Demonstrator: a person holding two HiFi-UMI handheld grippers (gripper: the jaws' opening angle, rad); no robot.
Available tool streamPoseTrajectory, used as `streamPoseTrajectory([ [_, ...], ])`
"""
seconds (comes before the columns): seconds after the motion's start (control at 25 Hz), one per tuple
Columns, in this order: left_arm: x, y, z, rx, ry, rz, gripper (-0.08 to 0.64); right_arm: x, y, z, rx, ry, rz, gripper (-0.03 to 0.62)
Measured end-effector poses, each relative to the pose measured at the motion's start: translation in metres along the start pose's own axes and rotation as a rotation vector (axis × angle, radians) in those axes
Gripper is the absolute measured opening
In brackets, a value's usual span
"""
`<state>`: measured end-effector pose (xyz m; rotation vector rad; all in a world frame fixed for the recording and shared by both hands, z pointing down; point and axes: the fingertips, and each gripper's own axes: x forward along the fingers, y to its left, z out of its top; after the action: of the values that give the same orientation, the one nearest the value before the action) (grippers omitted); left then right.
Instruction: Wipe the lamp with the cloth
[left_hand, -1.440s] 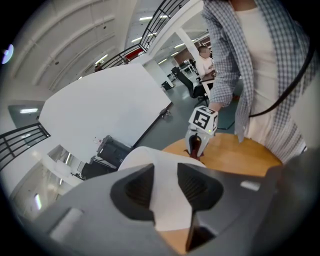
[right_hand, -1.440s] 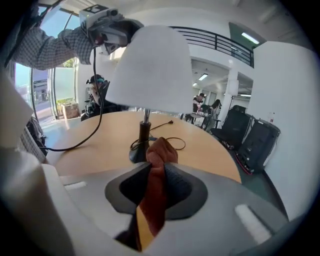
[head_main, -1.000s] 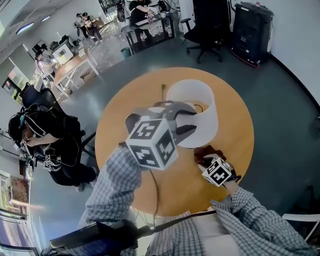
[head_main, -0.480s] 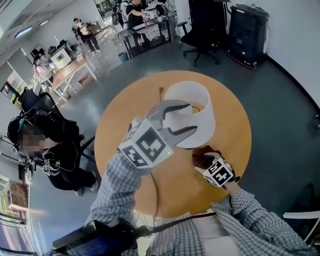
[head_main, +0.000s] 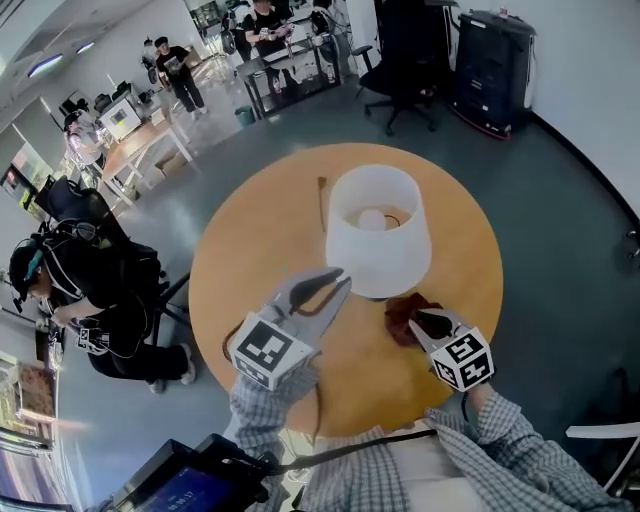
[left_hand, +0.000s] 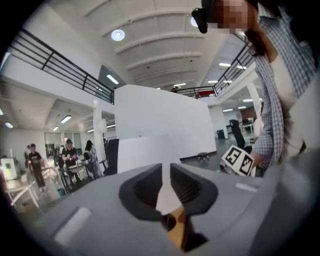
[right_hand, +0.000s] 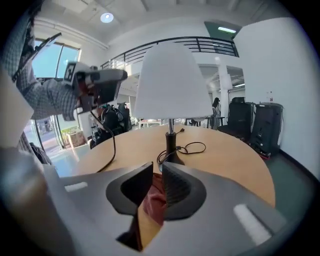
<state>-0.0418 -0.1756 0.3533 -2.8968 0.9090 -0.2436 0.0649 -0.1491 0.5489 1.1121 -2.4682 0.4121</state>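
- Head view: shows the left gripper (head_main: 343, 280) drawn back from the lamp (head_main: 378, 232), where half a second ago its fingers stood spread at the shade. Puts the shade now just ahead of its fingertips and apart from them. Shows those fingers almost together, having just been closing, with nothing between them.
- Same view: places the dark red cloth (head_main: 402, 318) bunched right at the fingertips of the right gripper (head_main: 420, 318), over the round table (head_main: 250, 250). Puts the lamp's foot just beyond. Cannot settle whether the cloth is clear of the tabletop.
- Left gripper view: confirms a narrow empty slit between the fingers (left_hand: 187, 182). Frames the white shade (left_hand: 142, 152) straight beyond the tips, untouched.
- Right gripper view: shows the fingers (right_hand: 175, 190), which have just been closing, pinched on a red fold of cloth (right_hand: 156, 200) that fills the gap between the pads. Sets the lamp (right_hand: 172, 85) upright beyond the tips, with its cord (right_hand: 187, 149) looped by the base.
- Judgement: reads as the cloth pick-up done and the wiping not yet begun. Calls next for carrying the cloth up to the shade. Leaves the lamp unsteadied by the left fingers, so a firm wipe could rock or slide it.
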Motion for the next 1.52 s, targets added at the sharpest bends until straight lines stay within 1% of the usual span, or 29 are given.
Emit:
streamPoseTrajectory([
  [0.04,-0.004,-0.006,-0.013,-0.041,0.004,0.004,0.039,-0.004,0.003,0.003,0.031,-0.023,-0.002,0.05],
  [0.08,-0.008,-0.01,-0.027,-0.067,0.009,0.013,0.015,-0.007,0.006,0.007,0.057,-0.047,-0.001,0.03],
  [0.16,-0.014,-0.02,-0.055,-0.071,0.026,0.03,0.005,-0.01,0.015,0.014,0.083,-0.094,0.012,0.005],
  [0.24,-0.015,-0.038,-0.08,-0.088,0.051,0.021,0.005,-0.01,0.022,0.015,0.104,-0.118,0.034,0.005],
  [0.32,-0.012,-0.06,-0.103,-0.149,0.073,0.0,0.005,-0.011,0.027,0.013,0.13,-0.122,0.053,0.005],
  [0.4,-0.01,-0.078,-0.122,-0.203,0.098,-0.004,0.005,-0.01,0.033,0.01,0.141,-0.12,0.077,0.005],
  [0.52,-0.008,-0.104,-0.142,-0.231,0.142,-0.032,0.005,-0.008,0.045,0.007,0.145,-0.108,0.114,0.005],
  [0.6,-0.006,-0.117,-0.149,-0.246,0.159,-0.062,0.005,-0.007,0.05,0.006,0.157,-0.101,0.131,0.005],
  [0.68,-0.004,-0.122,-0.155,-0.258,0.169,-0.074,0.005,-0.006,0.054,0.003,0.162,-0.092,0.145,0.005],
  [0.84,-0.004,-0.122,-0.16,-0.283,0.173,-0.065,0.005,-0.006,0.057,0.0,0.152,-0.083,0.155,0.005],
  [1.0,-0.008,-0.117,-0.162,-0.349,0.168,-0.05,0.005,-0.007,0.058,0.007,0.147,-0.105,0.151,0.005],
  [1.08,-0.011,-0.113,-0.164,-0.35,0.169,-0.03,0.005,-0.006,0.059,0.007,0.144,-0.105,0.156,0.005],
  [1.2,-0.011,-0.111,-0.165,-0.353,0.177,-0.02,0.005,-0.005,0.06,0.005,0.149,-0.1,0.168,0.005],
  [1.52,-0.011,-0.114,-0.163,-0.365,0.179,-0.035,0.005,-0.004,0.06,0.005,0.145,-0.08,0.171,0.005],
])
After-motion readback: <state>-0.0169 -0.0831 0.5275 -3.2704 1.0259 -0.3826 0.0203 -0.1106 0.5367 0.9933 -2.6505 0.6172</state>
